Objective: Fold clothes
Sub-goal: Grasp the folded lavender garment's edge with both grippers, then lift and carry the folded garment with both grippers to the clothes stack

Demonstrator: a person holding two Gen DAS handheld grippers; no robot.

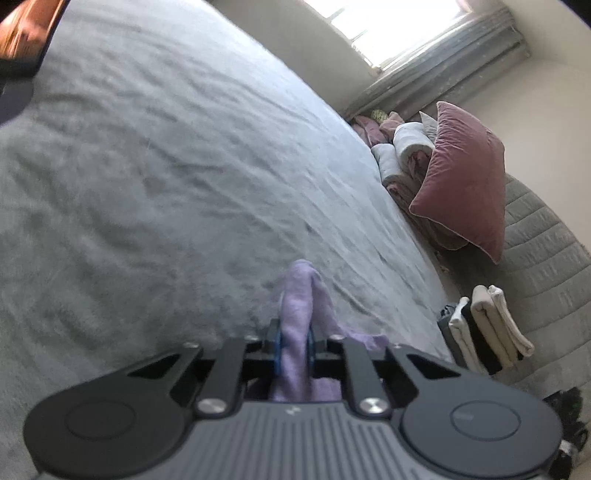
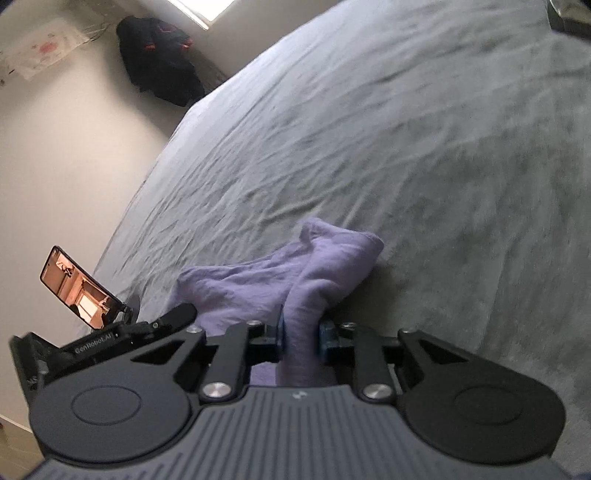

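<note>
Lilac garment (image 2: 295, 273) bunched lengthwise between both grippers' pinching pads (image 2: 282, 328).

Bed (image 1: 166, 155) has a grey, wrinkled cover across the whole top. At its far edge: a pink pillow (image 1: 465, 177) leaning on rolled blankets (image 1: 402, 147), then a small stack of folded clothes (image 1: 484, 325) nearer. A lilac cloth (image 2: 295, 269) is bunched on the cover; contact underneath hard to tell.

Grey-covered bed (image 1: 166, 166) beneath a bright curtained window (image 1: 399, 26), pale walls (image 2: 55, 147) around
</note>
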